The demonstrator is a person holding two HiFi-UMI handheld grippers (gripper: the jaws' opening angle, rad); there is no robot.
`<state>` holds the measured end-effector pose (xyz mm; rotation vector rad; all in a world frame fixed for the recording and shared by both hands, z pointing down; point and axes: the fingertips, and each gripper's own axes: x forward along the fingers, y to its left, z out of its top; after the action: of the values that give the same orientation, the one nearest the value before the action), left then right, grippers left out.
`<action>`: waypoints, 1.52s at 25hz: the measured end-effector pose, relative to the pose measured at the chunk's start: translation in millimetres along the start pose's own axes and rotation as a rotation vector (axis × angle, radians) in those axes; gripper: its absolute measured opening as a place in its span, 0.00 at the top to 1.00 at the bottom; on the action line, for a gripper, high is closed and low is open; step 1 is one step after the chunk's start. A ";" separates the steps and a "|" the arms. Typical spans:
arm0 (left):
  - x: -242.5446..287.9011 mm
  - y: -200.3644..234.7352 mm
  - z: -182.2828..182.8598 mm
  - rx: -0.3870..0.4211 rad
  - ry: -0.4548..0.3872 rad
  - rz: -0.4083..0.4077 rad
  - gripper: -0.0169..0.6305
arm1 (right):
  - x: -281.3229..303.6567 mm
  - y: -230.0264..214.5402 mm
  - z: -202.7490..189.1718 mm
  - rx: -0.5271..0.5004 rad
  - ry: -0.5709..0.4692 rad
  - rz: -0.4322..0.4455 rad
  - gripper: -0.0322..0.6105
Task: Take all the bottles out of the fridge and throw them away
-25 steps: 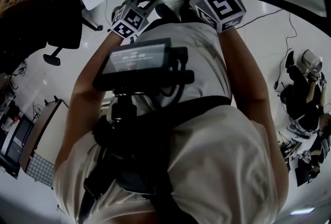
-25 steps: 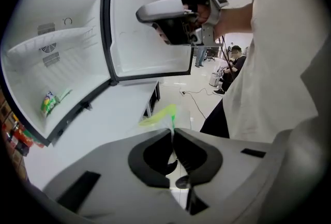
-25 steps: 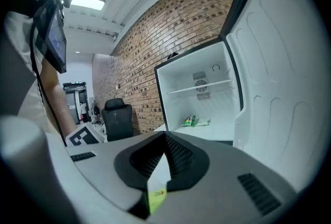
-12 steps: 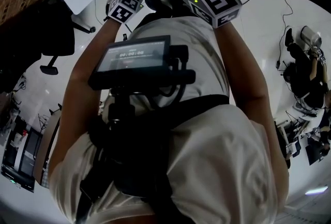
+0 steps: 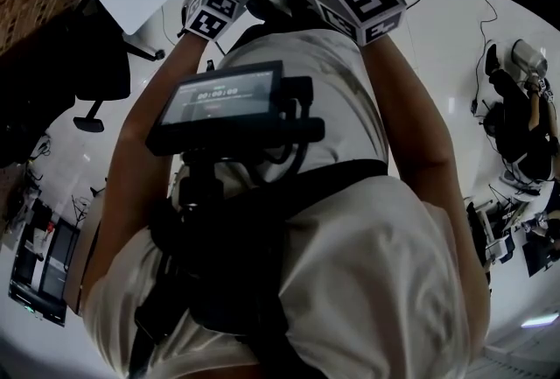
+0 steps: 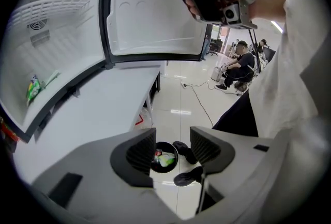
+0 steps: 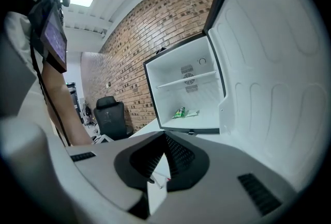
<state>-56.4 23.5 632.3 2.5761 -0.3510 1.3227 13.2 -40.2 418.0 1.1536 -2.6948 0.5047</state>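
L claw (image 6: 173, 141): jaws wide apart, just been opening, nothing btwn them. Straight below, on the floor: black bin (image 6: 163, 170) w/ green-white bottle (image 6: 166, 161) lying inside; shoes (image 6: 182, 149) just beside it. R claw (image 7: 164, 158): jaws together, thin white strip at the seam. Beyond: table (image 6: 103, 109) carrying open fridge (image 6: 57, 47); green packet (image 6: 33, 88) inside.

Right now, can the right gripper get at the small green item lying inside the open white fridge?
Probably yes. The white fridge door stands wide open and nothing lies between the right gripper and the small green item. But its jaws are closed, seemingly on a white scrap.
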 end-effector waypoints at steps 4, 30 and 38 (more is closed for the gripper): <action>-8.9 1.1 10.3 -0.017 -0.024 0.007 0.64 | 3.1 -0.6 1.6 0.000 0.001 0.012 0.96; -236.9 94.6 126.5 -0.281 -0.700 0.475 0.95 | 42.8 30.7 99.5 -0.178 -0.117 0.225 0.96; -269.0 92.7 142.3 -0.378 -0.863 0.412 0.95 | 48.2 47.4 126.1 -0.189 -0.176 0.272 0.96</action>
<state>-128.6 -78.3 339.7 2.6509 -1.1835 0.0896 -56.9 -88.6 303.0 0.8226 -2.9923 0.1823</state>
